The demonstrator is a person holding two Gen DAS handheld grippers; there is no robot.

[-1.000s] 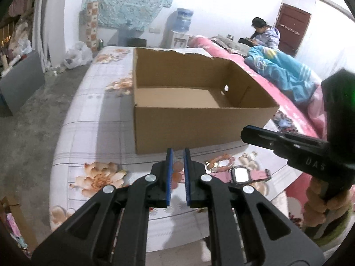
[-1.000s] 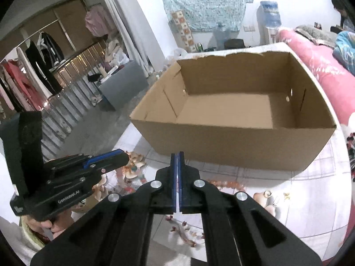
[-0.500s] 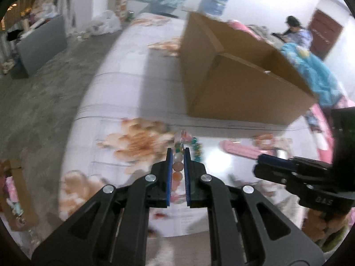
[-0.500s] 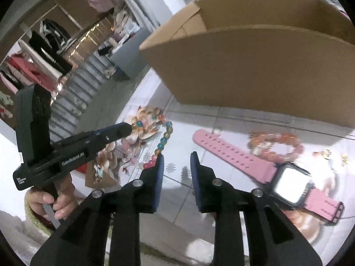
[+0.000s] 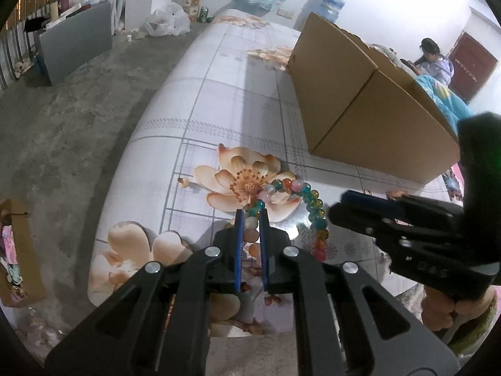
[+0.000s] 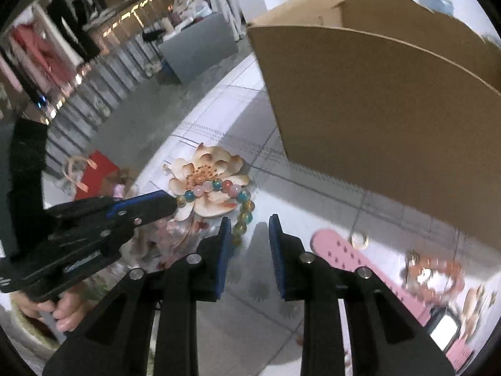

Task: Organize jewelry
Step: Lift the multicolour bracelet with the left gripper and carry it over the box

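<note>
- Left wrist view: we see the left gripper (image 5: 250, 219) with its jaws nearly together and a strand of the multicoloured bead bracelet (image 5: 308, 208) lying in the narrow gap between them. We cannot tell whether the pads actually press the beads.
- The bracelet lies on the floral tablecloth (image 5: 219, 100), in front of the near left corner of the cardboard box (image 5: 375, 119) and partly over a printed peach flower (image 5: 244, 181).
- From the left gripper's tips the loop curves away toward the box, then bends back down on the right, where it ends just beside the right gripper (image 5: 341, 203).
- Right wrist view: we find the right gripper (image 6: 250, 228) with its jaws apart and nothing between them; the bracelet's near strand (image 6: 242, 219) sits just left of the left pad, so we judge the left gripper to be the nearer of the two.
- Further right along the box's front wall (image 6: 375, 119) lie a pink watch (image 6: 341, 257) and a blurred orange bead bracelet (image 6: 435, 272), both well clear of the grippers.
- We judge the coming move to be a lift toward the box, which stands beyond the beads.
</note>
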